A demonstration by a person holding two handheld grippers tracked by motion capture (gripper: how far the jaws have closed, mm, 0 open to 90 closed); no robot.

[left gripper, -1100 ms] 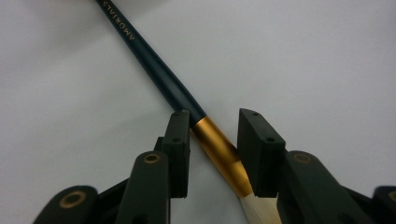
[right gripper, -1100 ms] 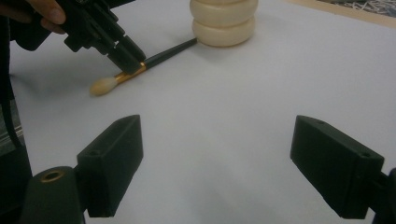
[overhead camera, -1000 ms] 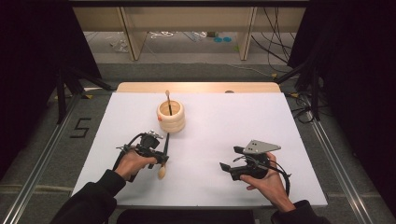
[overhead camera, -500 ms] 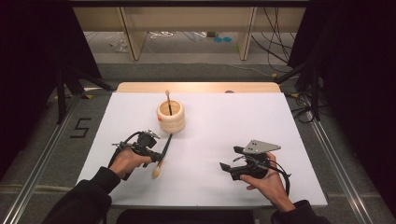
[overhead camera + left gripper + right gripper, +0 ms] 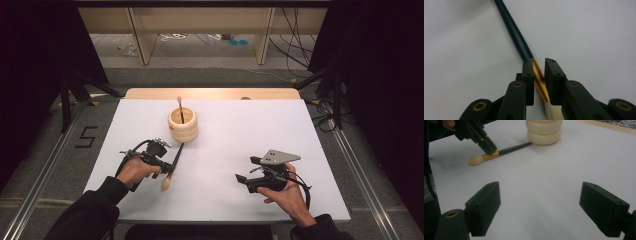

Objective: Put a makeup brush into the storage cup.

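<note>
A: Status? How far along is it judged to be?

B: Early-mid. One brush [image 5: 180,109] is already stood upright in the wooden holder [image 5: 183,125], tip up. A 2nd makeup brush [image 5: 173,165] is lying flat on the white tabletop [image 5: 300,140], handle end touching or just at the holder's base, bristle end nearer the person. It's not lifted yet, so pick-up and drop-in are left, as far as can be judged.

A: Left hand-held gripper?

B: The left hand-held gripper [image 5: 539,82] is set over the brush's gold ferrule [image 5: 539,77]. Its jaws have just been closing, then easing back a little; they're near-closed w/ the ferrule between them. The pad on the left of its own view looks to be against the metal; a thin gap is seen by the other pad. So it's read as bracketed, not firmly clamped.

A: Right one?

B: The right hand-held gripper [image 5: 549,210] is held wide open, nothing between its jaws, well apart from the brush, hovering low over bare tabletop.

A: Materials, shapes?

B: Holder: pale turned wood, round, stacked-ring profile, open top. Brush: slim dark glossy handle, tapered; polished gold ferrule; soft cream bristle tuft [image 5: 475,160], rounded. Tabletop: matte white sheet, smooth, w/ a light wood edge at the far side. A slick, thin ferrule is judged a slip risk under a loose grip.
</note>
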